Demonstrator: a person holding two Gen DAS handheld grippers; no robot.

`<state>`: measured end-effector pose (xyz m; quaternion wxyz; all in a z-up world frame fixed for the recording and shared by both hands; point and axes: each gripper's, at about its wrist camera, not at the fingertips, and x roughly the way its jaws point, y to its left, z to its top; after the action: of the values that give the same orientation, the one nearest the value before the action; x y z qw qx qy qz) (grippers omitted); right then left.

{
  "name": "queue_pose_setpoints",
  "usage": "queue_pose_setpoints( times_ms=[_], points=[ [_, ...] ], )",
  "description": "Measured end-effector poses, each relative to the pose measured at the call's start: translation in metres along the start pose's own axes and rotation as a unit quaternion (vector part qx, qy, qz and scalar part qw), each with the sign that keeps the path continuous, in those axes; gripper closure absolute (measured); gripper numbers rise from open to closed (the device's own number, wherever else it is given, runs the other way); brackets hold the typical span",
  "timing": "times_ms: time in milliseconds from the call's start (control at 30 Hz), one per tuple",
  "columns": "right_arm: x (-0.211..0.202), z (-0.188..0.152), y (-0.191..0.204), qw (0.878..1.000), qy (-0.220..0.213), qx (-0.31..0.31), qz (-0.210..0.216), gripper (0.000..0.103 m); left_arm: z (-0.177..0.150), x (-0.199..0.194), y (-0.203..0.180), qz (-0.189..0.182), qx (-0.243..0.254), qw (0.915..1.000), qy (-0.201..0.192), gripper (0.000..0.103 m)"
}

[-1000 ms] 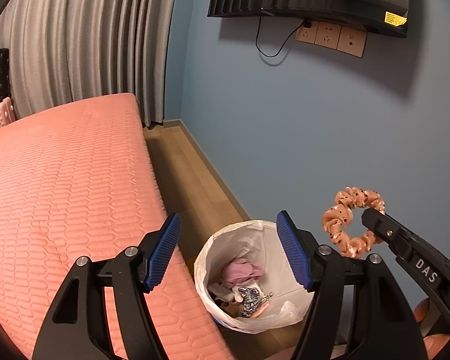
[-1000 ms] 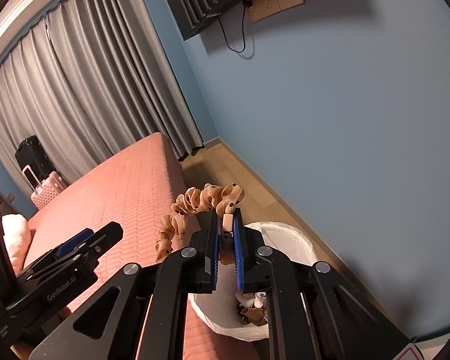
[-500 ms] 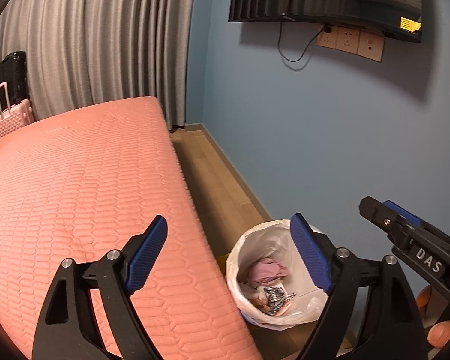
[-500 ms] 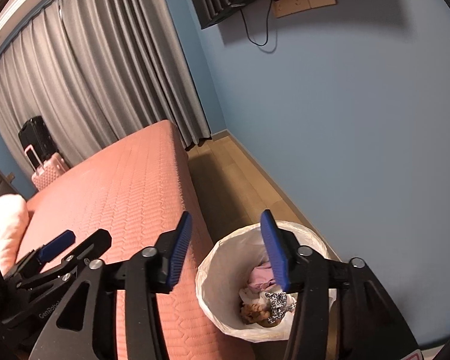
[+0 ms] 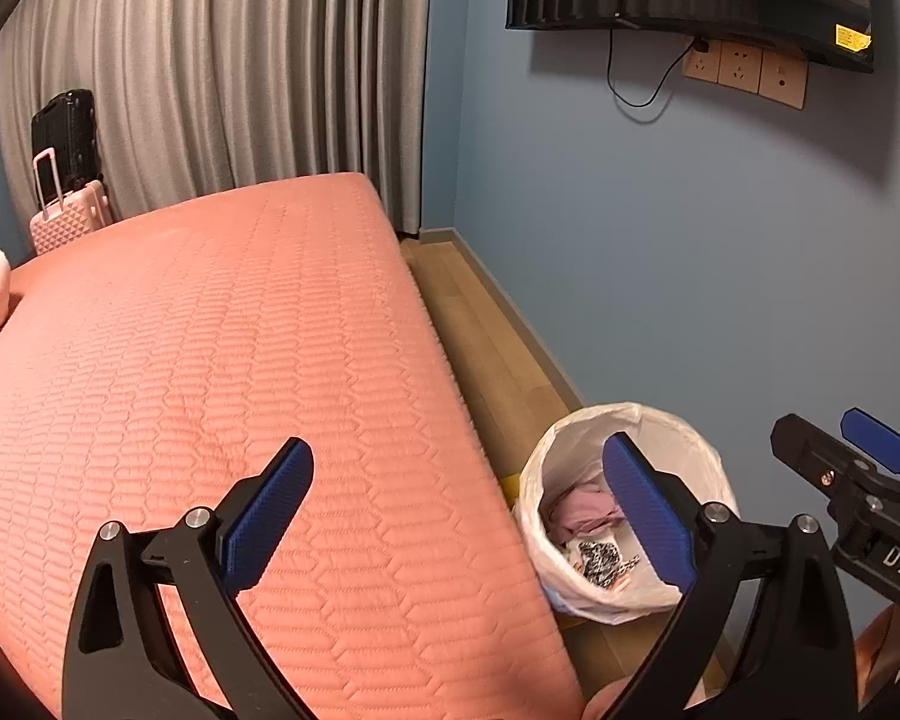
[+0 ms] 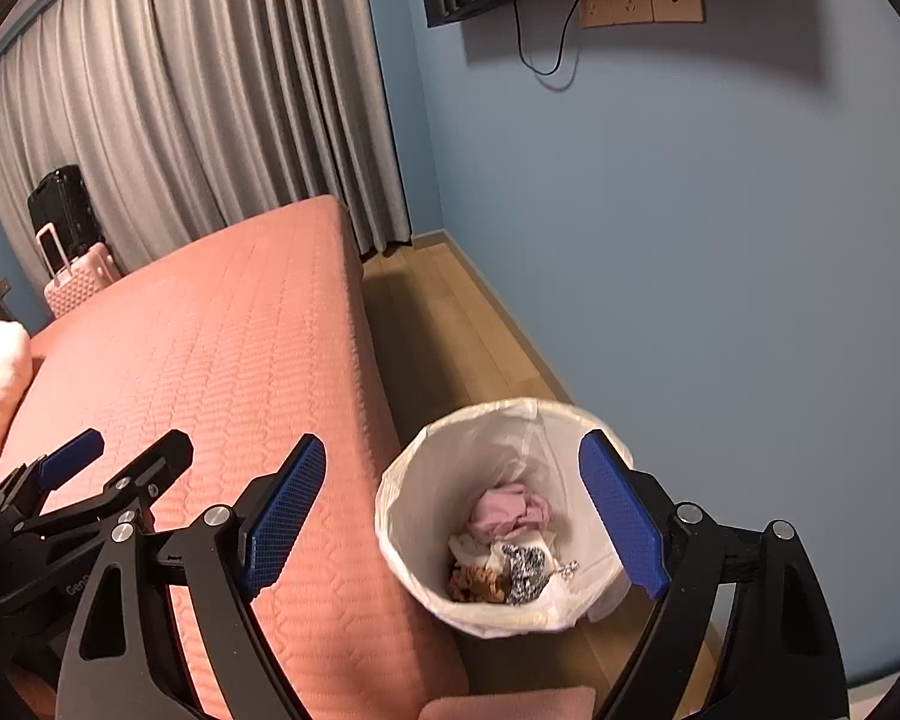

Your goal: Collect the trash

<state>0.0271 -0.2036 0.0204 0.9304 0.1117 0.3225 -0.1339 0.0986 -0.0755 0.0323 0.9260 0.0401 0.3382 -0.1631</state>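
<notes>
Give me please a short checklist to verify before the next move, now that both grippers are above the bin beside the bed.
1. Right gripper empty: ok, jaws opening, nothing between them.
2. Left gripper empty: ok, jaws opening, nothing between them.
3. Brown dotted fabric scrunchie inside the white bag-lined round waste bin: ok, it lies at the bottom beside the pink crumpled cloth.
4. Bin upright, liner over the rim: ok.
5. More trash on the salmon quilted bed cover: none visible in the part shown.
6. Trash on the floor behind the grippers: cannot tell.
</notes>
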Motion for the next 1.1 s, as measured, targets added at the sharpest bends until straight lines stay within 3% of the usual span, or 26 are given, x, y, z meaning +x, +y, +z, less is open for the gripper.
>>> queue_pose_setpoints(
  times_ms=[433, 533, 1100],
  points=[
    [-0.002, -0.037, 0.004, 1.0, 0.02, -0.004, -0.023, 0.015, -0.023, -0.006, 0.01, 0.017, -0.008, 0.9996, 0.02, 0.008],
    [-0.003, -0.042, 0.004, 0.999, 0.02, -0.007, -0.029, 0.005, -0.027, -0.007, 0.011, 0.018, -0.01, 0.9995, 0.024, 0.007],
    [-0.006, -0.06, 0.003, 0.998, 0.021, -0.021, -0.054, 0.005, -0.039, -0.005, 0.002, 0.016, -0.002, 0.9993, 0.035, 0.007]
  ],
)
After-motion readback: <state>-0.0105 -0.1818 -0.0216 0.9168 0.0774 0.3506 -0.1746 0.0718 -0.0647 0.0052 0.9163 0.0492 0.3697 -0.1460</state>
